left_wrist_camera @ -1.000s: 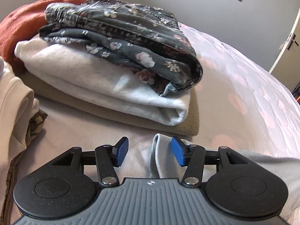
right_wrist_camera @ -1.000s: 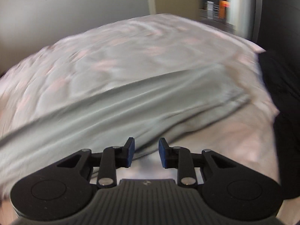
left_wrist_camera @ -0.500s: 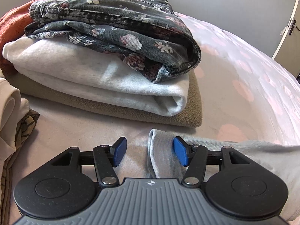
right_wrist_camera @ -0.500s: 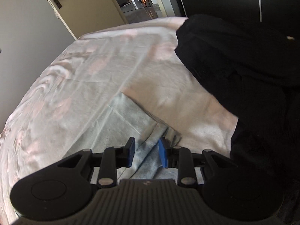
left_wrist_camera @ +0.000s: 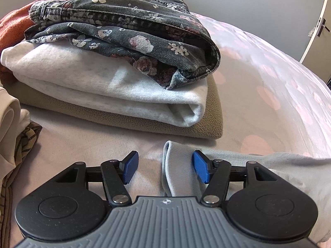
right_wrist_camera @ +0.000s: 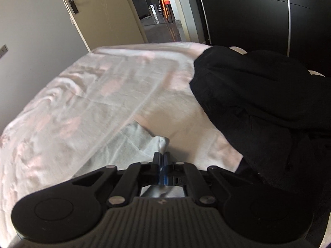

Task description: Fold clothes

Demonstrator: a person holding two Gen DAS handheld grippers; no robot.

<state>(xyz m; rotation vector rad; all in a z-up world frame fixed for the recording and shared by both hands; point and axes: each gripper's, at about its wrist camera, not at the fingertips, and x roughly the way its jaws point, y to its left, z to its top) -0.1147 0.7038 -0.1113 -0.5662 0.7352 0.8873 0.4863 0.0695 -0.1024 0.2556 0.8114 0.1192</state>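
In the left wrist view the jaws of the left gripper (left_wrist_camera: 165, 169) stand wide apart, and the ribbed end of a pale grey garment (left_wrist_camera: 180, 171) lies on the bed (left_wrist_camera: 279, 78) between them, closer to the right-hand blue pad (left_wrist_camera: 200, 169) and not pinched. The grey cloth runs off to the right as a long, soft, slightly rumpled band across the pink-spotted cover. Just beyond it sits a folded stack: a dark floral denim piece (left_wrist_camera: 128, 33) on top, a light grey sweatshirt (left_wrist_camera: 99, 86) under it, and a tan fleece (left_wrist_camera: 144, 124) at the bottom. A rust-coloured cloth (left_wrist_camera: 14, 26) lies behind the stack.

In the right wrist view the jaws of the right gripper (right_wrist_camera: 162, 165) are pressed together on a bunched corner of the pale grey garment (right_wrist_camera: 132, 144), which spreads flat to the left over the bed (right_wrist_camera: 93, 86). A heap of black clothing (right_wrist_camera: 258, 99) lies to the right, near the gripper. An open door (right_wrist_camera: 99, 10) stands beyond.
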